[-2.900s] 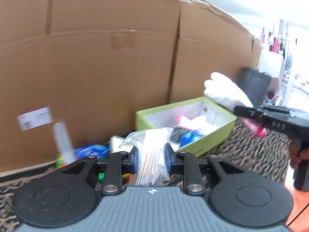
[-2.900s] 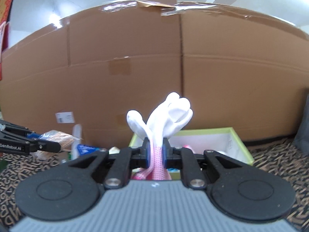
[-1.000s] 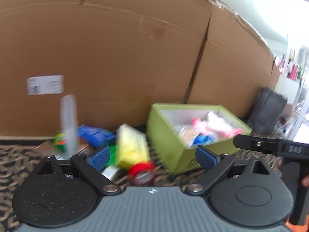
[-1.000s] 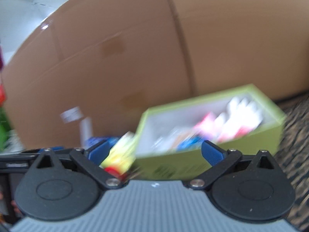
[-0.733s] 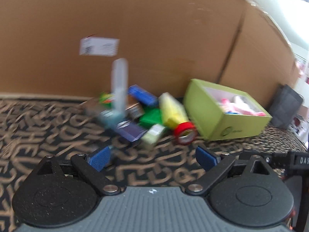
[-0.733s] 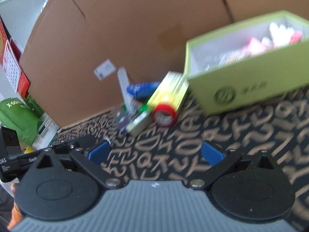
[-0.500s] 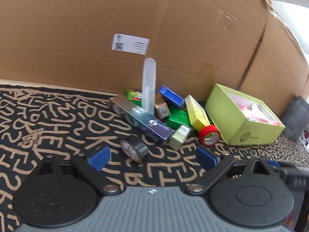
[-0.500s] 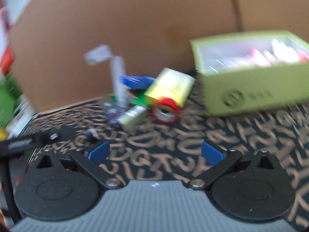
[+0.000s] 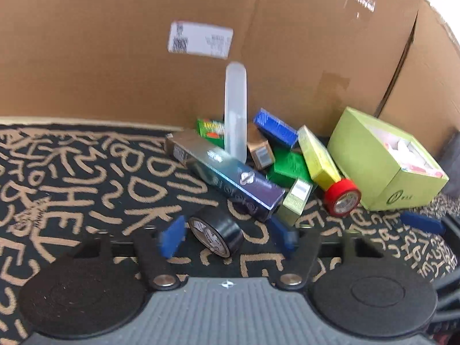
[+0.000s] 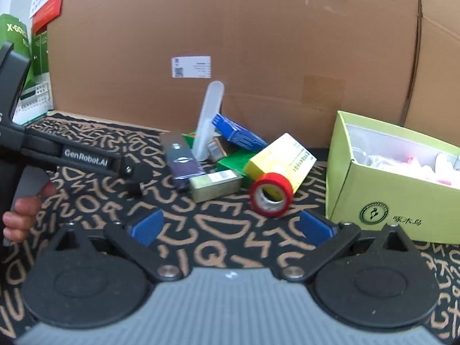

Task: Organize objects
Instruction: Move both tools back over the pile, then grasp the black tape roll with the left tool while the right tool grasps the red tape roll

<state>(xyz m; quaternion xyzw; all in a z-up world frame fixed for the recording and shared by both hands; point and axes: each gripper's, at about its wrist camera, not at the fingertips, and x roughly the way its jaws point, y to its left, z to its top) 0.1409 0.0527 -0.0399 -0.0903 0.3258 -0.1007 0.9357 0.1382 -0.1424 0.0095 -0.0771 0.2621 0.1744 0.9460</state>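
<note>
"GenRobot.AI" on left hand-held gripper [image 10: 135,185]

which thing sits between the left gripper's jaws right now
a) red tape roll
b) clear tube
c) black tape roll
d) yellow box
c: in the left wrist view the black tape roll lies on the patterned cloth between the blue pads of the left gripper, whose jaws are closing on it with gaps left on both sides, while the red tape roll lies off beside the green box.
</note>
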